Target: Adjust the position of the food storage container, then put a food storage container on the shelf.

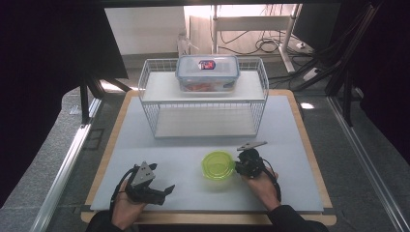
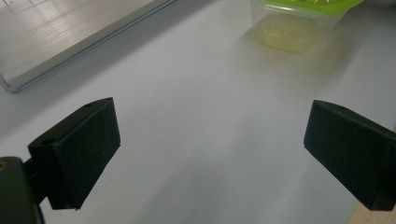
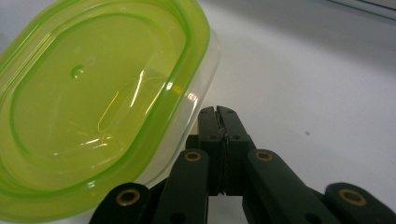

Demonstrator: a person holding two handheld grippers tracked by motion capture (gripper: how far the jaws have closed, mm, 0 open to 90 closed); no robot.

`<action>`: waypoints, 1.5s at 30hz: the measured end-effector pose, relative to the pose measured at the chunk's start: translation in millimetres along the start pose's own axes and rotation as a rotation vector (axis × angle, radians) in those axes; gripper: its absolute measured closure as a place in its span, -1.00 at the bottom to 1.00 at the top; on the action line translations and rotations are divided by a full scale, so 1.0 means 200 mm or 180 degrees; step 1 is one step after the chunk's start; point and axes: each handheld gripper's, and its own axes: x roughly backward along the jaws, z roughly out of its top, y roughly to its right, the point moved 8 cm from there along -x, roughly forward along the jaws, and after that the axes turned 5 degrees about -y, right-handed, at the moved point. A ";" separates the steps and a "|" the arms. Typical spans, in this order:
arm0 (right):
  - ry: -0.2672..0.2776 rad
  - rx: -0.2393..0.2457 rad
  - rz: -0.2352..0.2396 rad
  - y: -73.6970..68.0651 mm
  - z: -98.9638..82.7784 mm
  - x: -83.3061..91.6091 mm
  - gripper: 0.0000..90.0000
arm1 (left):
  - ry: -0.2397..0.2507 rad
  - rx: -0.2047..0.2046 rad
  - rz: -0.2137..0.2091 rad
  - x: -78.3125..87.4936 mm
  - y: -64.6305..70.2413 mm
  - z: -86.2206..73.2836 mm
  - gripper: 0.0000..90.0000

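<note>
Grey mat [image 1: 290, 145] over wooden table [image 1: 309, 159]; wire rack [image 1: 203, 104] behind. Right gripper [image 1: 238, 166] clamped empty beside green-lidded container [image 1: 218, 165]; left gripper [image 1: 167, 189] wide, empty.

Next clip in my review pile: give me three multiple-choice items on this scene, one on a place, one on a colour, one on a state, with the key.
1. Where is the blue-rimmed lidded box?
A. on the wire rack's top shelf
B. on the mat beside the left tool
C. under the rack

2. What colour is the lid of the small container on the mat?
A. red
B. green
C. black

3. How do the right tool's jaws stand?
A. wide apart
B. shut together
C. clamped around the rack

Key:
1 A, the lidded box sits on the wire rack's top shelf.
2 B, the small container has a green lid.
3 B, the right tool shows its jaws pressed together beside the container.
</note>
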 end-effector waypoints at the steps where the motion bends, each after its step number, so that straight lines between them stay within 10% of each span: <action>1: 0.0000 0.0000 0.0000 0.00 0.00 0.00 0.99 | -0.0004 -0.0003 0.0001 0.00 0.00 0.00 -0.92; 12: 0.0163 0.0093 -0.0197 0.08 0.02 0.09 0.74 | -0.0010 -0.0008 0.0002 0.00 0.00 0.00 -0.92; 18: 0.0294 0.0252 -0.0366 0.14 -0.01 0.21 0.14 | -0.0033 -0.0003 -0.0020 0.00 0.00 -0.01 -0.91; 30: 0.0525 0.0391 -0.0389 0.11 -0.07 0.33 -0.59 | -0.0010 -0.0018 0.0001 0.00 0.00 0.00 -0.92; 45: 0.0457 0.0280 -0.0312 0.08 -0.11 0.31 -0.95 | -0.0007 -0.0022 -0.0001 0.00 0.00 0.00 -0.92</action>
